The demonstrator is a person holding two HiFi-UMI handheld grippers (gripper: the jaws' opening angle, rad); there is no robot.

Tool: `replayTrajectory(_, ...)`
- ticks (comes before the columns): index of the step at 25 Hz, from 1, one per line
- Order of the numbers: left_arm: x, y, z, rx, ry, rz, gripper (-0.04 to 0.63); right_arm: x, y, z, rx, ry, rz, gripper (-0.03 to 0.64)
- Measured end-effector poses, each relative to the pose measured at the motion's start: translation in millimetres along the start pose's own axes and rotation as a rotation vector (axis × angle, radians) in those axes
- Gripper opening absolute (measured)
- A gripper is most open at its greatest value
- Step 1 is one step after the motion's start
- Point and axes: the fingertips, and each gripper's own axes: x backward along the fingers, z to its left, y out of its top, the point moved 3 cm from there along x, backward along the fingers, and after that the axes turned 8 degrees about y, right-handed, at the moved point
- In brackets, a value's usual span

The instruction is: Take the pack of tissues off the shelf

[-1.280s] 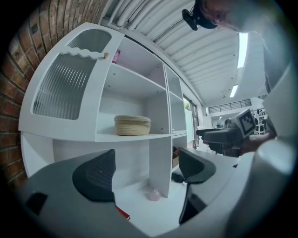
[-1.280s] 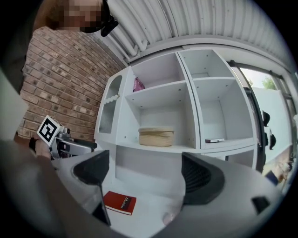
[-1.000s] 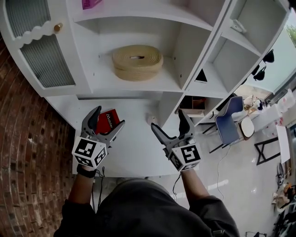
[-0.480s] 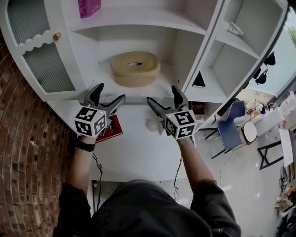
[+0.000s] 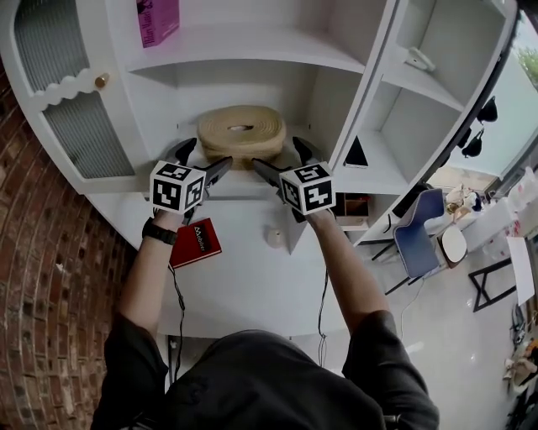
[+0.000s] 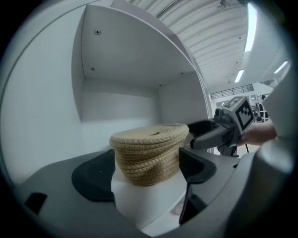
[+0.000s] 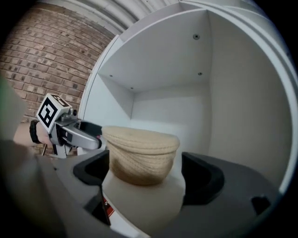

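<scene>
A magenta pack (image 5: pixel 157 18) stands on the upper shelf (image 5: pixel 252 52) at the top left, partly cut off by the picture's edge. One shelf lower lies a round beige woven coil (image 5: pixel 242 134). Both grippers are held up at that lower shelf's front edge. My left gripper (image 5: pixel 206 155) is open just left of the coil's front, and my right gripper (image 5: pixel 277 155) is open just right of it. In the left gripper view the coil (image 6: pixel 149 151) shows between the open jaws of the left gripper (image 6: pixel 146 169). In the right gripper view the coil (image 7: pixel 139 155) sits ahead of the right gripper (image 7: pixel 145 174). Neither holds anything.
A red book (image 5: pixel 196 242) and a small pale round object (image 5: pixel 274 237) lie on the white table (image 5: pixel 252 285) below the shelves. A ribbed-glass cabinet door with a brass knob (image 5: pixel 102 81) is at the left, beside a brick wall (image 5: pixel 42 277). A blue chair (image 5: pixel 420 227) stands at the right.
Both grippers have risen from above the table to the front edge of the shelf with the woven coil, and have drawn closer together. They stay open.
</scene>
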Motion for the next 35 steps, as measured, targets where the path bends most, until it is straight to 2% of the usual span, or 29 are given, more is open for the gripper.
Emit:
replayTrajectory(4, -14.2, -4.2, 9.4, 0.004, -0.002, 0.040, 0.426, -18.3, -5.5, -6.8, -0.013, 0.039, 0.082, 0.485)
replayTrajectory(13, -34.7, -5.1, 7.3, -0.027, -0.052, 0.125, 0.440, -43.1, -6.0, -15.1, -0.070, 0.130, 0.158, 0.486)
replayTrajectory(19, -45.4, -8.0, 10.4, 0.012, -0.080, 0.151, 0.454, -50.7, -4.7, -18.9, -0.065, 0.139, 0.187, 0.486)
replayTrajectory(28, -42.9, -8.1, 4.9, 0.011, -0.060, 0.152, 0.454, -47.1, -4.8, -13.7, -0.059, 0.113, 0.170, 0.486)
replayTrajectory(35, -18.7, -7.7, -9.0, -0.002, -0.043, 0.120, 0.456, -27.0, -4.3, 3.2, -0.031, 0.110, 0.137, 0.485)
